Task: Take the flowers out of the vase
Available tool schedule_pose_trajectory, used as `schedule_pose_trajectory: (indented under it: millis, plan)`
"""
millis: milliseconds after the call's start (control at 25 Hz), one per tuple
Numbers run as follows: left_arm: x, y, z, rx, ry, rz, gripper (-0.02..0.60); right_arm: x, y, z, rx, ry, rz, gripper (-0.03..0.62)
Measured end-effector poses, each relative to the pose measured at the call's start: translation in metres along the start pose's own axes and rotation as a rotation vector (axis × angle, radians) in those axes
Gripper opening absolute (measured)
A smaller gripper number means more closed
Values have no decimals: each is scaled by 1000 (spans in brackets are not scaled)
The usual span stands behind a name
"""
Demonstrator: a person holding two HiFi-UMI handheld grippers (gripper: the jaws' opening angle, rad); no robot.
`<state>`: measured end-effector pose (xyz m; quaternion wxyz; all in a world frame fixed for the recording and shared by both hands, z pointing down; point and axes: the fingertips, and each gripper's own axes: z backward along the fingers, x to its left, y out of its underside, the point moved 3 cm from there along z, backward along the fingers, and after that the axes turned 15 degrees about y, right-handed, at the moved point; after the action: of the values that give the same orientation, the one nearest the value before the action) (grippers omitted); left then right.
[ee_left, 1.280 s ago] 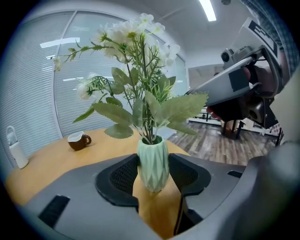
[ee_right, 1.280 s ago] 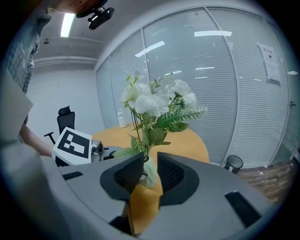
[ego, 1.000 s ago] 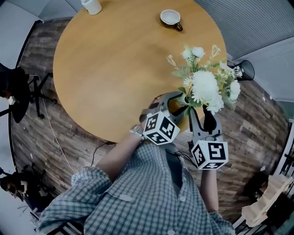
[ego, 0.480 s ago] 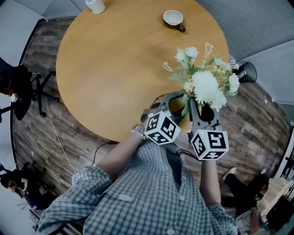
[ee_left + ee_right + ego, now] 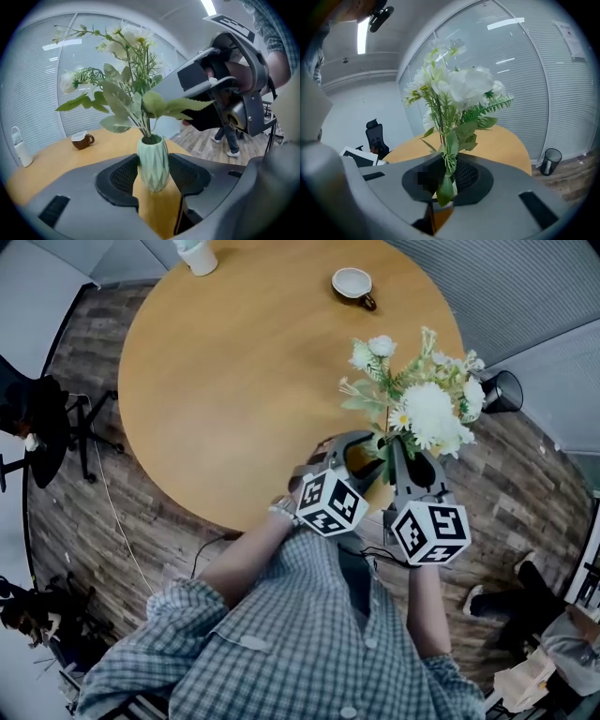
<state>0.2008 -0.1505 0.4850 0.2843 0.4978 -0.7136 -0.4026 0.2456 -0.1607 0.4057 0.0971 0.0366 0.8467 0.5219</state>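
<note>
Now left claw (image 5: 360,454) clamps the vase (image 5: 153,160) by the table (image 5: 234,381) edge, right claw (image 5: 446,179) just closing on the flowers (image 5: 443,124).

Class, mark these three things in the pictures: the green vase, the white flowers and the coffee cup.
green vase (image 5: 153,163): left gripper view, on its faceted body.
white flowers (image 5: 427,409): head view, on the largest bloom.
coffee cup (image 5: 352,281): head view, on its pale inside.
</note>
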Motion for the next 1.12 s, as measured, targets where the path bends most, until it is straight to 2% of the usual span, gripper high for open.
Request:
schedule_pose_trajectory:
  millis: [440, 720, 1120]
  plan:
    - [1, 3, 3, 5, 3, 5, 219, -8, -33, 11, -69, 18, -41, 37]
    - [6, -15, -3, 9, 7, 10, 219, -18, -76, 22, -124, 17, -8, 37]
    - [4, 1, 3, 8, 8, 11, 219, -6, -111, 36, -180, -9, -19, 37]
